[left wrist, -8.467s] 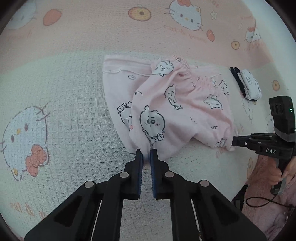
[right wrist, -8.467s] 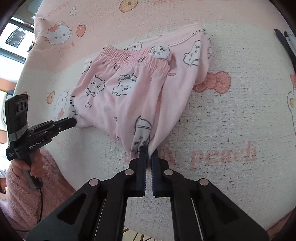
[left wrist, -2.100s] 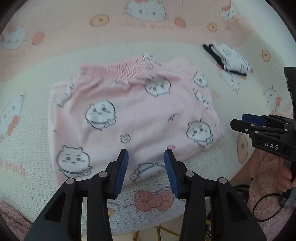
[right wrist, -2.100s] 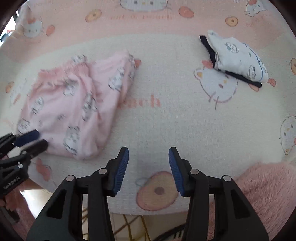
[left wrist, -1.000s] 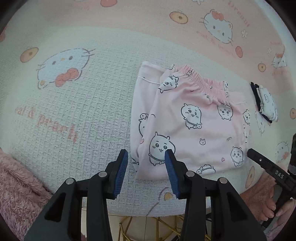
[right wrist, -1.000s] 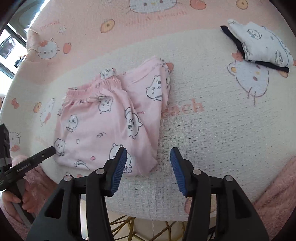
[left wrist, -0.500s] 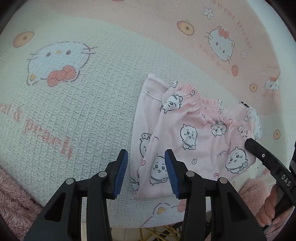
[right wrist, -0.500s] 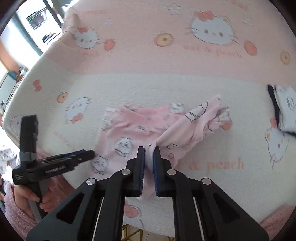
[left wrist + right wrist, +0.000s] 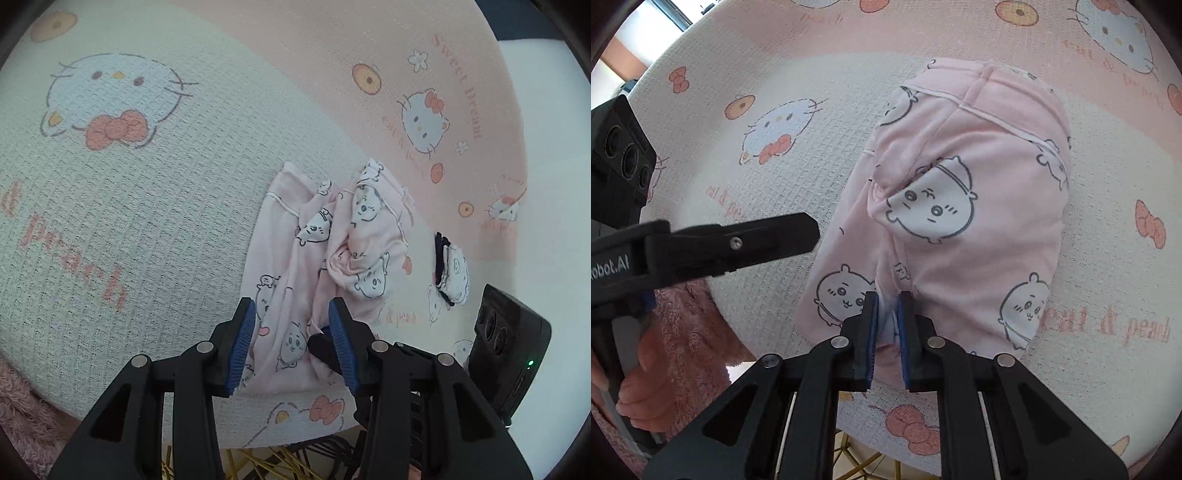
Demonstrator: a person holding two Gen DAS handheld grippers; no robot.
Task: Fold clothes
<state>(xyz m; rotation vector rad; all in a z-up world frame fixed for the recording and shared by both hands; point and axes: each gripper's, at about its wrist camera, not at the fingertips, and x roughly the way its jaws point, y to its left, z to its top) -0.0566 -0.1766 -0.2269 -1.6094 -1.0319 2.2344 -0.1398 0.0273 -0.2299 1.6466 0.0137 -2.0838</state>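
So there's one pair of pink pajama shorts (image 9: pixel 964 206) with little cartoon critters on it, one small folded white garment (image 9: pixel 456 275) with a dark edge, and two grippers in play, all over a cat-print tablecloth (image 9: pixel 129 206).

The right gripper (image 9: pixel 886 325) points steeply down at the near hem of the shorts. Its jaws are narrow, with a bit of pink fabric sitting in the gap between the blue pads, and they're opening right now, so I'd say the pads aren't really clamping the cloth any more. The rest of the shorts spreads out beyond the jaw tips, bunched and doubled over itself, waistband end farthest away.

The left gripper (image 9: pixel 291 332) tilts down too, jaws standing wide with nothing pinched; the shorts' near edge lies under and beyond the gap. The right gripper's black tip pokes in just behind its right-hand pad. From the right wrist view, the left gripper comes in from the left side, off to the left of the shorts, held by a hand (image 9: pixel 639 384) in a fuzzy pink sleeve (image 9: pixel 687 332).

Compared to a second ago: back then the shorts lay flat and neat and the right jaws were wide over the hem. Half a second ago they'd clamped the fabric. Now one side is pulled across into a lumpy fold. The left jaws have kept the same width.

The white garment sits well off to the right of the left jaws.
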